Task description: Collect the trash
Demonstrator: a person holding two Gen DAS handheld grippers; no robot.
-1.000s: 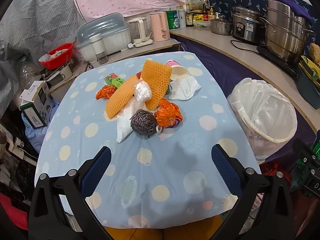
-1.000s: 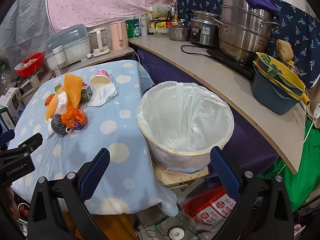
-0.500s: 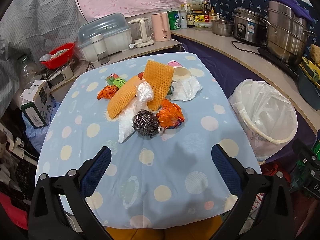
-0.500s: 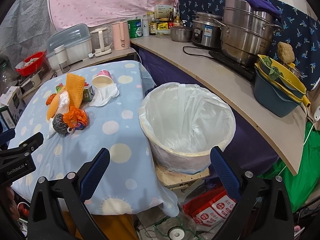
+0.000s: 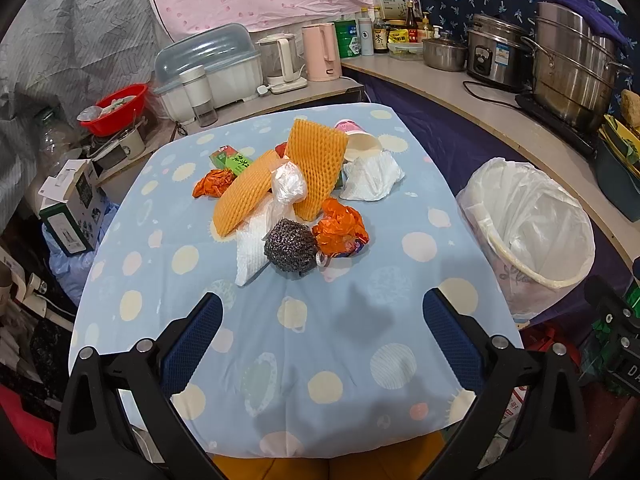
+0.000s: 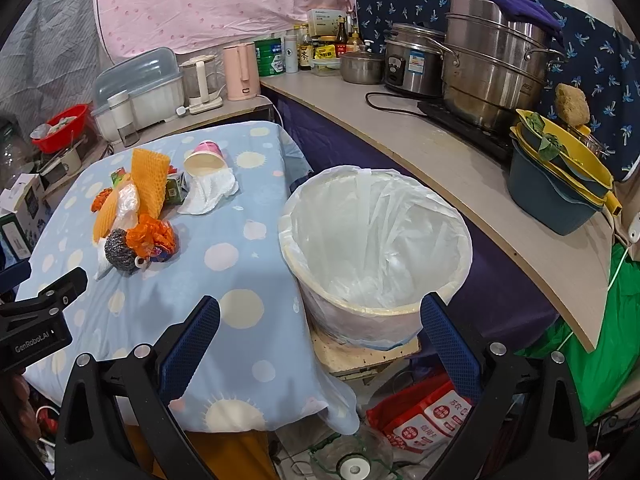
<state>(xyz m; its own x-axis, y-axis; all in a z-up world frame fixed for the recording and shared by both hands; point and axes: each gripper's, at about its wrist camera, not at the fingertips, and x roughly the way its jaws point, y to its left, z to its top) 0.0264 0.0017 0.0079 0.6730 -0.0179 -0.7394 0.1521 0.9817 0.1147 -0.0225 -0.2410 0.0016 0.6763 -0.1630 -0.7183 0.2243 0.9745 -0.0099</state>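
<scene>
Left tongs [image 5: 320,336]: spread wide, empty, above the counter's near edge.
Right tongs [image 6: 318,334]: spread wide, empty.
Trash pile [image 5: 292,196]: mid-counter [image 5: 280,360].
Bin [image 6: 376,248]: beside the counter's right edge.

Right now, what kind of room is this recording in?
Most likely a cramped home kitchen. A counter carries a rice cooker and stacked steel pots, with a pink kettle and condiment bottles at the back, beside a cloth-covered table.
</scene>
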